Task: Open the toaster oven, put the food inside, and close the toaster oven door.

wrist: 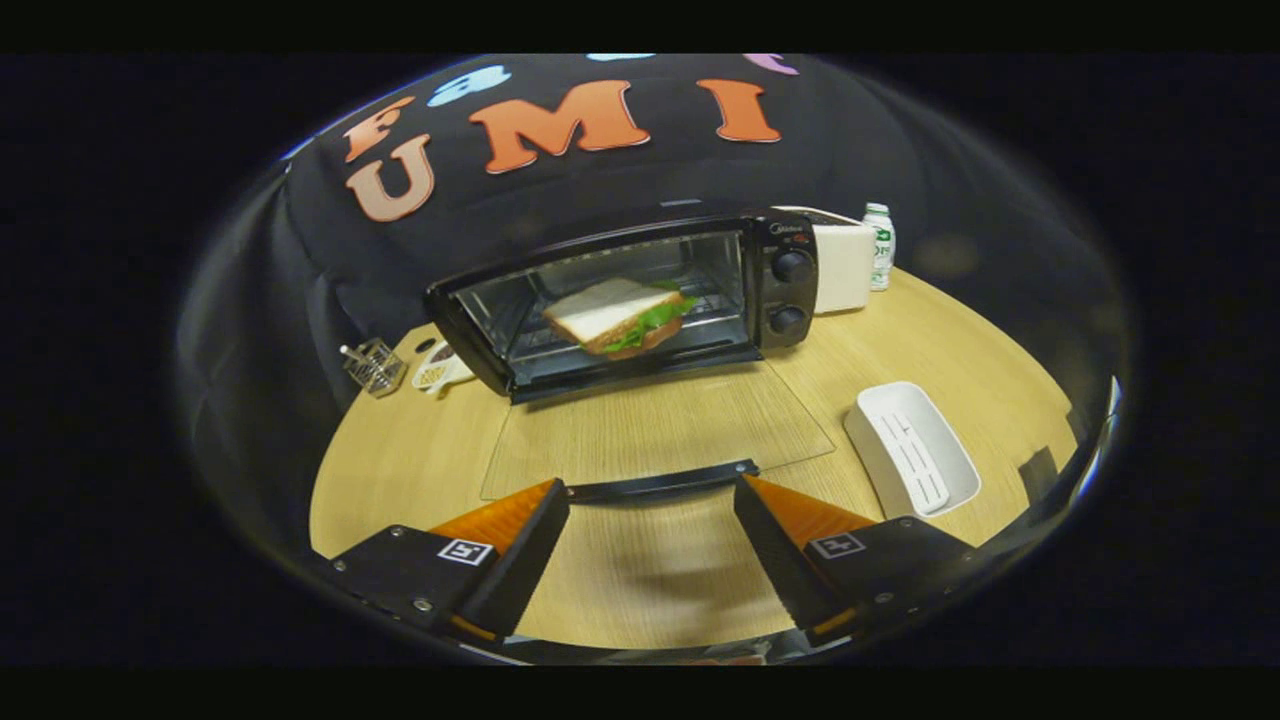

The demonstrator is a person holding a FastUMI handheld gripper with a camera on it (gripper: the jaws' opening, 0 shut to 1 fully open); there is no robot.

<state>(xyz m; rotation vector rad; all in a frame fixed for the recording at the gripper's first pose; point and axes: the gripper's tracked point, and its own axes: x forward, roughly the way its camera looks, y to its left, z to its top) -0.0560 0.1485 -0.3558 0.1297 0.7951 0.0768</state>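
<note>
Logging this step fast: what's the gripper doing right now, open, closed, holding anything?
Gripper: open, holding nothing; fingers spread either side of the handle of the lowered oven door.

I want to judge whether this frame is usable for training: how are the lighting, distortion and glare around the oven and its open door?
Gripper view: strong fisheye bends the table edge; the toaster oven is well lit and the sandwich sharp; the open glass door lies see-through without glare; a soft shadow sits between the fingers of the open gripper, empty, at the door handle.
</note>
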